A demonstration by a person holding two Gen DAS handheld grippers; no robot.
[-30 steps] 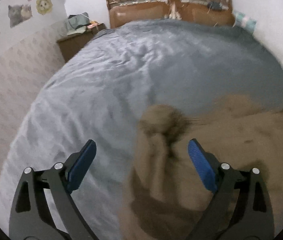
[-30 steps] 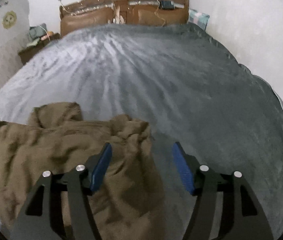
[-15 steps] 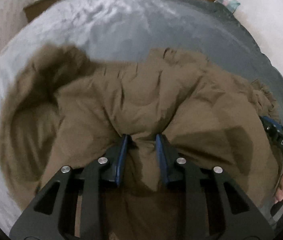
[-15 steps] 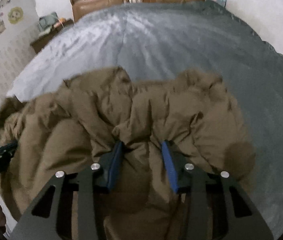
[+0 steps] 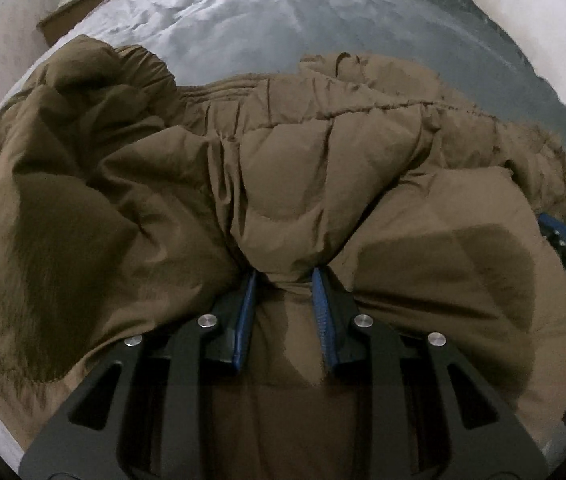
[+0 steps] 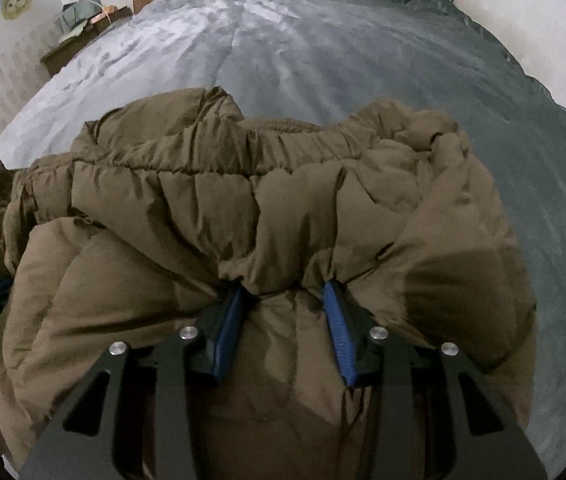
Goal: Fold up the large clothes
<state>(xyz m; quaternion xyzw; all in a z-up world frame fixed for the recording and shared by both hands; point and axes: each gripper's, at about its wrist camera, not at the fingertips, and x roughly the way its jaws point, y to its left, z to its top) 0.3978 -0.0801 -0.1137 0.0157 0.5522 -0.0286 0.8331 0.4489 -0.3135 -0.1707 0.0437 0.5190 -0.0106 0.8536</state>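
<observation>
Both grippers, left (image 5: 285,276) and right (image 6: 283,290), spread wide a second ago, are now clenched on the near edge of the brown jacket (image 5: 303,184) heaped on the bed (image 6: 323,52), so folding can be begun.

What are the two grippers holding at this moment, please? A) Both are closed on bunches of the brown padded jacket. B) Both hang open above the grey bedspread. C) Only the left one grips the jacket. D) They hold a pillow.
A: the left gripper and the right gripper each have their blue pads pinched on a fold of the brown padded jacket.
</observation>
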